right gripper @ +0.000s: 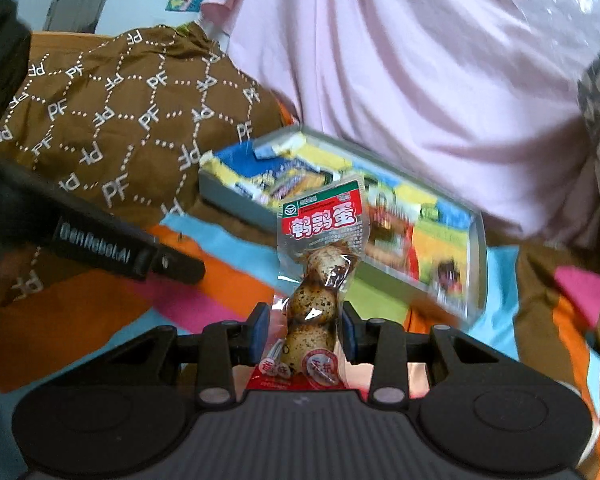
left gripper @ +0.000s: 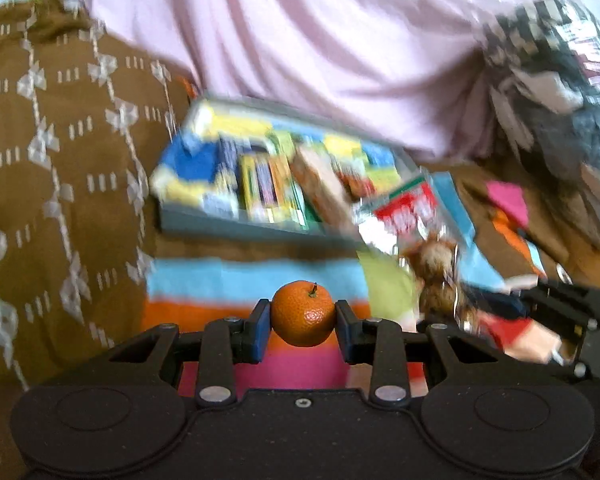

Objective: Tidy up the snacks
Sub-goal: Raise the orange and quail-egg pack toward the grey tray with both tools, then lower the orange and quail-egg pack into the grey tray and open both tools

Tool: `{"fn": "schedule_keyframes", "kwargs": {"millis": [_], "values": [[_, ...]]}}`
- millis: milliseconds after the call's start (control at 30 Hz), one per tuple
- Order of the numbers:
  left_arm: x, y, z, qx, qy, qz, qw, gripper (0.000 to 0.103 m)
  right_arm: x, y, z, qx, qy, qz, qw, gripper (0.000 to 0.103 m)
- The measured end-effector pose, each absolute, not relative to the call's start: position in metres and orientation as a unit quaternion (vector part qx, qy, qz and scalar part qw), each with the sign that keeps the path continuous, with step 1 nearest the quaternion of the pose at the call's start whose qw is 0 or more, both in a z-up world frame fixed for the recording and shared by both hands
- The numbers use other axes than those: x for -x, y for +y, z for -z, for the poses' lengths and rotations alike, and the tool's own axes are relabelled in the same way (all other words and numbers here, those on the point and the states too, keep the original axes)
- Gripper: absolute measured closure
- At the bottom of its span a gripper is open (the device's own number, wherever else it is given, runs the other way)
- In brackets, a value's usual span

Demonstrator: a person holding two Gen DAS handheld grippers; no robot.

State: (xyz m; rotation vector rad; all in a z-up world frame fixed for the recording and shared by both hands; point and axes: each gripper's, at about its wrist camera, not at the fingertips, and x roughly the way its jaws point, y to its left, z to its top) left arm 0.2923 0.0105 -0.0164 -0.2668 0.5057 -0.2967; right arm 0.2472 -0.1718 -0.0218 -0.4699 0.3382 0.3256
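My left gripper point(left gripper: 302, 318) is shut on a small orange mandarin point(left gripper: 302, 313) with a short stem, held above the striped cloth. My right gripper point(right gripper: 303, 326) is shut on a clear packet of quail eggs point(right gripper: 318, 276) with a red and green label, standing upright between the pads. A grey tray point(left gripper: 236, 224) filled with several colourful snack packets lies ahead in both views point(right gripper: 478, 264). The right gripper with its egg packet point(left gripper: 410, 216) shows at the right of the left wrist view. The left gripper's body point(right gripper: 112, 244) crosses the left of the right wrist view.
A striped cloth point(left gripper: 236, 276) in blue, orange and pink covers the surface. A brown patterned fabric point(right gripper: 112, 120) lies left of the tray. A pink sheet point(right gripper: 420, 72) hangs behind it. Dark checked fabric point(left gripper: 560, 92) is at the right.
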Motion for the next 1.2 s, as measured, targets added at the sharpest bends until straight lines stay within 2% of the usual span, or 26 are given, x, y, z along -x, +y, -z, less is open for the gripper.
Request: {"fn": "schedule_keyframes", "kwargs": {"millis": [200, 400, 767, 1200], "values": [[-0.345, 0.020, -0.021, 0.109, 0.208, 0.116, 0.965, 0.067, -0.286, -0.157, 0.001, 0.226, 0.137, -0.176, 0.948, 0.063], [-0.396, 0.031, -0.039, 0.103, 0.207, 0.091, 0.969, 0.067, -0.335, -0.144, -0.020, 0.208, 0.130, -0.176, 0.953, 0.063], [-0.440, 0.033, -0.028, 0.086, 0.241, 0.078, 0.964, 0.067, -0.413, -0.130, -0.028, 0.182, 0.145, -0.161, 0.959, 0.063], [-0.452, 0.037, -0.018, 0.073, 0.268, 0.076, 0.958, 0.067, -0.443, -0.112, -0.018, 0.167, 0.179, -0.170, 0.954, 0.063]]}}
